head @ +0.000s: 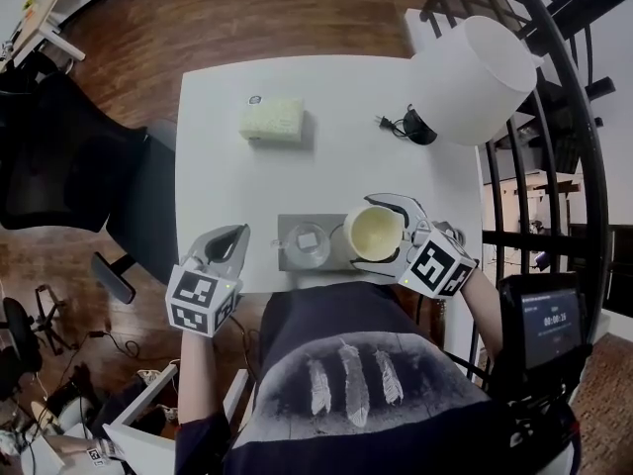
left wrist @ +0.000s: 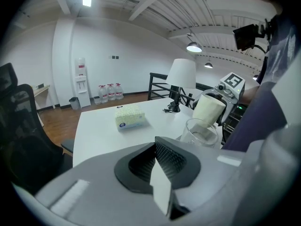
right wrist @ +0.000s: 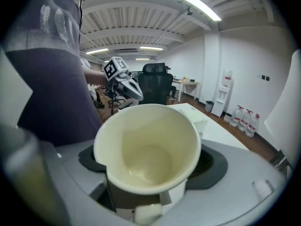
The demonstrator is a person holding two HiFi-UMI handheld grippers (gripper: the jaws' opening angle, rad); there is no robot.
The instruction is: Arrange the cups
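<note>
My right gripper [head: 381, 232] is shut on a cream paper cup [head: 375, 232], held upright just right of the grey mat [head: 290, 227] at the table's near edge. In the right gripper view the cream cup [right wrist: 148, 150] fills the space between the jaws, its mouth facing the camera. A clear glass cup [head: 306, 244] stands on the mat, left of the cream cup; in the left gripper view the glass cup [left wrist: 201, 131] stands beside the cream cup [left wrist: 209, 109]. My left gripper [head: 226, 244] hovers at the near left edge, shut and empty.
A pale tissue pack [head: 273, 121] lies at the far middle of the white table [head: 227, 176]. A white lamp [head: 469, 79] with a black cord [head: 394, 124] stands at the far right. A black office chair [head: 69, 171] is to the left, a black railing [head: 554, 166] to the right.
</note>
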